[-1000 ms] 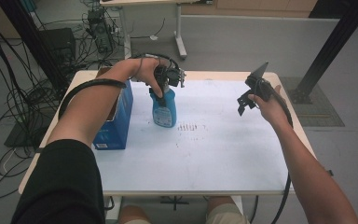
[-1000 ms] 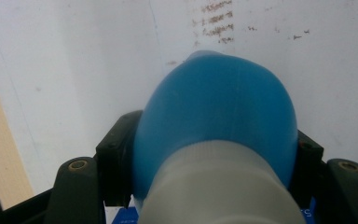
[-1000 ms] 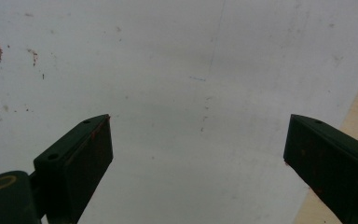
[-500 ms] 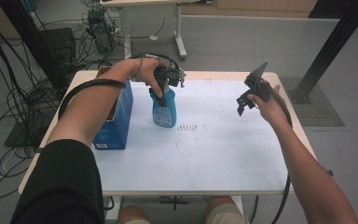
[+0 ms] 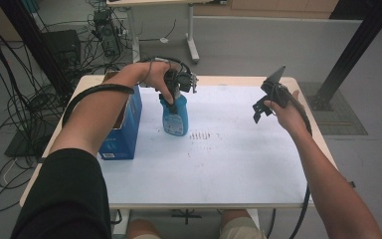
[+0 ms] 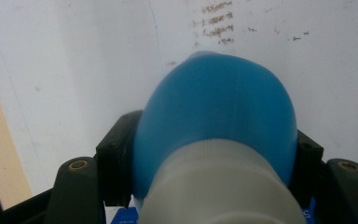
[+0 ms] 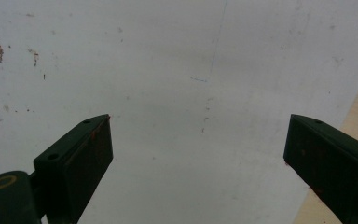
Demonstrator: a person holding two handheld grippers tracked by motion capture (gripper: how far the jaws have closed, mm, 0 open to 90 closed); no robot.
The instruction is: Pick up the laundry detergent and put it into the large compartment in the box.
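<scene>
Left tongs (image 5: pixel 178 87) clamped on bottle (image 5: pixel 175 114) neck from above; bottle upright on desk (image 5: pixel 229 164), near far-left edge, just beside blue box (image 5: pixel 122 132). Nothing shifted over the last second, so likely a settled grip, lift not begun. Right tongs (image 5: pixel 264 102) apart, empty, hovering near right edge.

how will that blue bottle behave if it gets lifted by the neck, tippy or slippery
The blue bottle stands tall and narrow, so a sideways nudge could probably tip it. Its smooth rounded shoulder may slip, though the left claw grips near its white neck. Its plastic looks stiff.
</scene>
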